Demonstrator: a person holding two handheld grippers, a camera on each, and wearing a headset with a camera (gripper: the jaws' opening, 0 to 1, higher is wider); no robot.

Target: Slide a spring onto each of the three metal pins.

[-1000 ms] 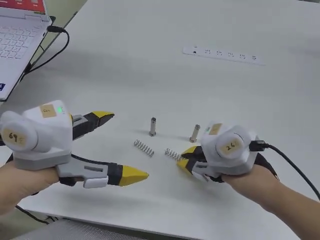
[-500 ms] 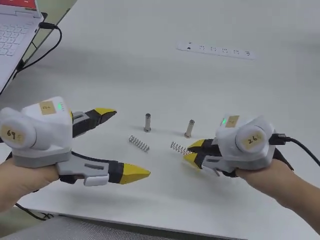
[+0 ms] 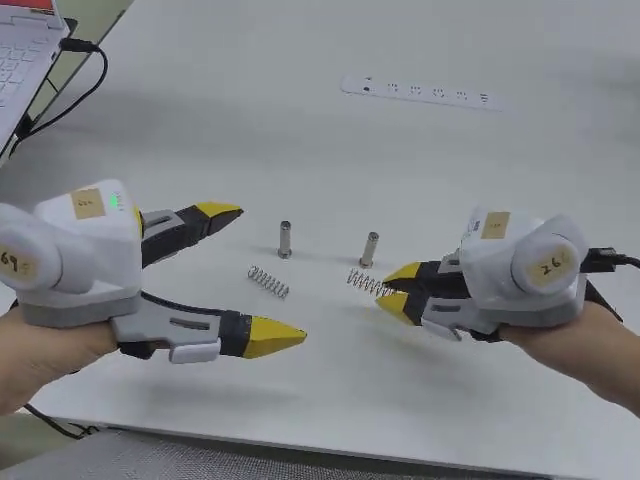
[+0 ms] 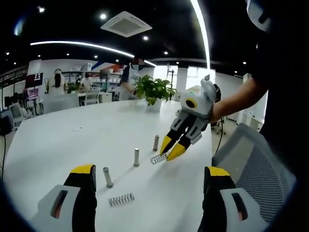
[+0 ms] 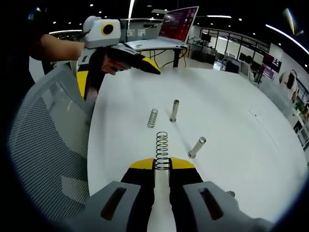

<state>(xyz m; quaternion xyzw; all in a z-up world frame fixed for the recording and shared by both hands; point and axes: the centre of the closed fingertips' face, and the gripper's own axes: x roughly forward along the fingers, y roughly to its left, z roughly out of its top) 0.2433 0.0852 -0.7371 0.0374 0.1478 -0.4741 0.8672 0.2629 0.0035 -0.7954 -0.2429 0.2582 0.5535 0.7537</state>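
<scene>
— White tabletop (image 3: 300, 120), springs where?
— Lying loose: one coiled steel spring (image 3: 268, 282). Pinched endwise in right gripper (image 3: 398, 290): second coiled spring (image 3: 364, 283), just beside grey metal pin (image 3: 370, 249). Left gripper (image 4: 150, 170) spread wide.

White table (image 3: 300, 100): power strip (image 3: 420, 93) at far side, laptop (image 3: 20, 60) at left edge. Open office, dark ceiling, strip lights (image 4: 200, 29), vent (image 4: 126, 24), potted plant (image 4: 154, 89), grey mesh chair (image 5: 43, 145).

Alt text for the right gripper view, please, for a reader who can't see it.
The right gripper has its yellow-tipped fingers shut on one end of a spring over a white table. Ahead are two metal pins and a loose spring; the open left gripper is at upper left.
</scene>
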